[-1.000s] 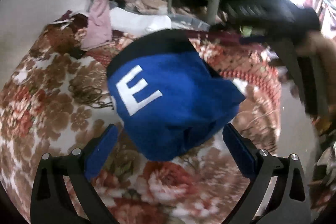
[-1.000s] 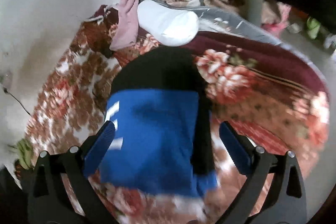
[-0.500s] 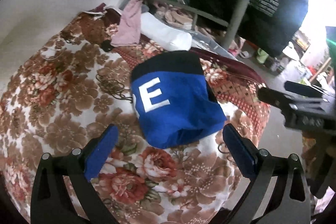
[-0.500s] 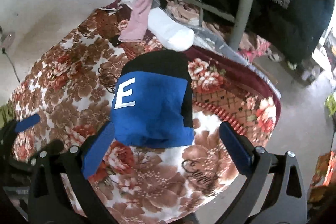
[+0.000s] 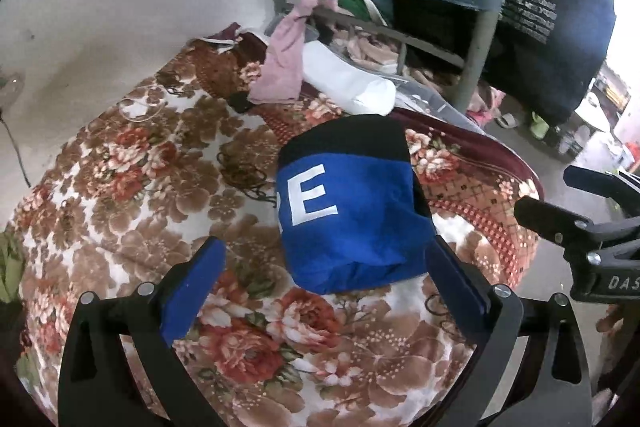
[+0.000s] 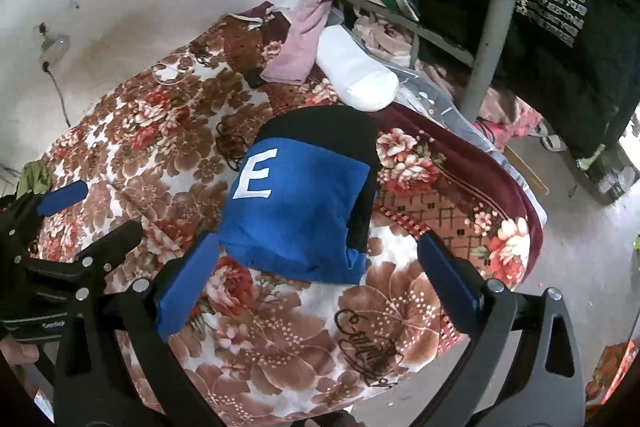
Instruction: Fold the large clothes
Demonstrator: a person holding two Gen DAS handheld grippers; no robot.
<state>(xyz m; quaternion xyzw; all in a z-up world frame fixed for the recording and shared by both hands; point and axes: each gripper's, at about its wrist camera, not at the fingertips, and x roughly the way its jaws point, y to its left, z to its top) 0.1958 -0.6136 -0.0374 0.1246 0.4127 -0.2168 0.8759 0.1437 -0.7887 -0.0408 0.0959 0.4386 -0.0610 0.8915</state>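
Note:
A blue and black garment (image 5: pixel 352 211) with a white letter E lies folded into a compact bundle on the floral bedspread (image 5: pixel 120 187). It also shows in the right wrist view (image 6: pixel 300 203). My left gripper (image 5: pixel 324 275) is open and empty, held back above the bundle's near edge. My right gripper (image 6: pixel 316 271) is open and empty, also held back above the bundle's near edge. The right gripper shows at the right in the left wrist view (image 5: pixel 576 211). The left gripper shows at the left in the right wrist view (image 6: pixel 76 223).
A pink cloth (image 5: pixel 284 67) and a white roll (image 5: pixel 352 87) lie at the bed's far end. A grey metal frame post (image 5: pixel 476 55) stands behind, with dark clothes (image 5: pixel 556 7) hanging. A white wall (image 5: pixel 120 7) is on the left. The bed's edge (image 6: pixel 528 211) drops to the floor on the right.
Both grippers have pulled up and back from the bundle, so more of the bed is in view. The garment lies still where it was left.

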